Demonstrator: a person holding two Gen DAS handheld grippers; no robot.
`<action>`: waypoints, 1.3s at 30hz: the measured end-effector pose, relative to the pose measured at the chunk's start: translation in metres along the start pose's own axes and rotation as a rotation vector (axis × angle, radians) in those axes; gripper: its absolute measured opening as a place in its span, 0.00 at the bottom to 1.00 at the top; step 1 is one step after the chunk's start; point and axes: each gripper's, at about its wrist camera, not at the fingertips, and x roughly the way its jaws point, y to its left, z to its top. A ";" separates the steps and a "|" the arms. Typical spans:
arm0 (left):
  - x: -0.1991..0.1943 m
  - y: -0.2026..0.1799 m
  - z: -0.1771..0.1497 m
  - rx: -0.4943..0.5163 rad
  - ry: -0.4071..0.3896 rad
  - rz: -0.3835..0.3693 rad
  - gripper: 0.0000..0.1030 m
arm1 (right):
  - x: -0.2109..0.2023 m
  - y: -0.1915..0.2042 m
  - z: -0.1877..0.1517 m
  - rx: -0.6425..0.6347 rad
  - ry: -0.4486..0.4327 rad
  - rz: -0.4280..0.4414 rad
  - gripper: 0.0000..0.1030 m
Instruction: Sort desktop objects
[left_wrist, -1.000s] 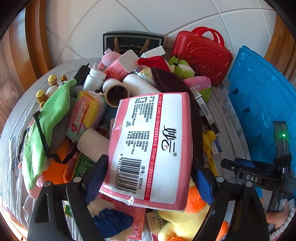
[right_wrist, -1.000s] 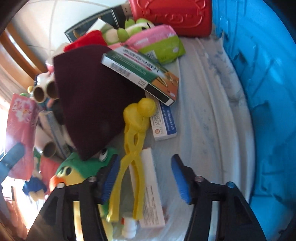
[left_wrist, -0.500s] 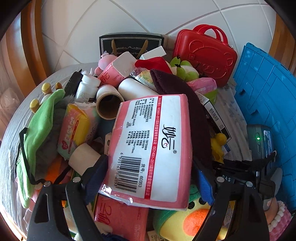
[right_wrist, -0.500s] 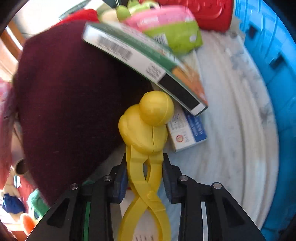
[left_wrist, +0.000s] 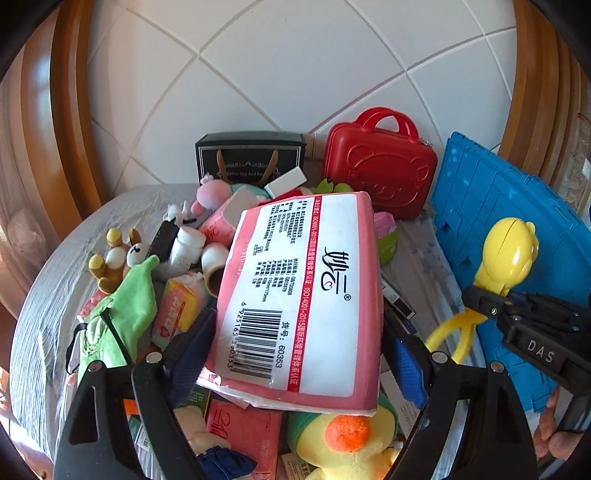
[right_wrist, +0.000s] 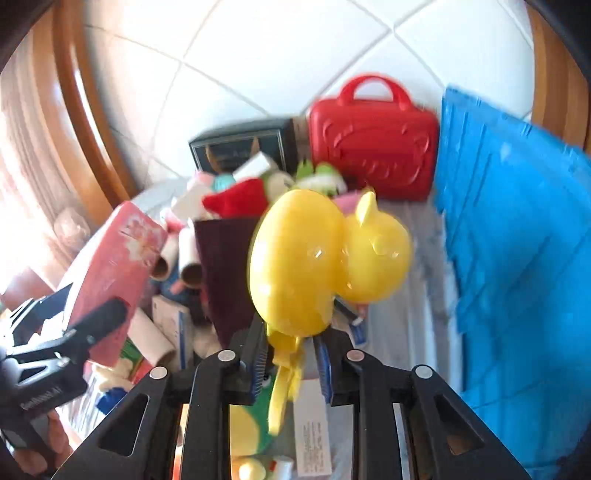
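My left gripper (left_wrist: 295, 354) is shut on a pink tissue pack (left_wrist: 299, 295) and holds it above the pile of objects on the round table. My right gripper (right_wrist: 290, 363) is shut on a yellow duck-shaped snowball clamp (right_wrist: 325, 258) and holds it in the air. That clamp also shows in the left wrist view (left_wrist: 506, 254), in front of the blue crate (left_wrist: 498, 229). The tissue pack shows at the left of the right wrist view (right_wrist: 114, 266).
A red toy suitcase (left_wrist: 380, 170) and a black gift bag (left_wrist: 251, 158) stand at the back by the tiled wall. Plush toys, a green cloth (left_wrist: 122, 314), cardboard tubes, small boxes and a maroon cloth (right_wrist: 225, 273) lie piled on the table. The blue crate (right_wrist: 517, 258) stands at the right.
My right gripper closed on the yellow clamp and lifted it off the table. My left gripper rose with the tissue pack still in it.
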 end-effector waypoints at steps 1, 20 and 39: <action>-0.008 -0.003 0.002 0.003 -0.011 -0.005 0.84 | -0.012 0.004 0.003 -0.010 -0.020 -0.003 0.19; -0.097 -0.134 0.051 0.134 -0.176 -0.172 0.84 | -0.206 -0.058 0.047 0.007 -0.294 -0.084 0.15; -0.026 -0.022 -0.086 0.023 0.194 -0.005 0.83 | -0.078 -0.046 -0.076 -0.008 0.087 0.112 0.28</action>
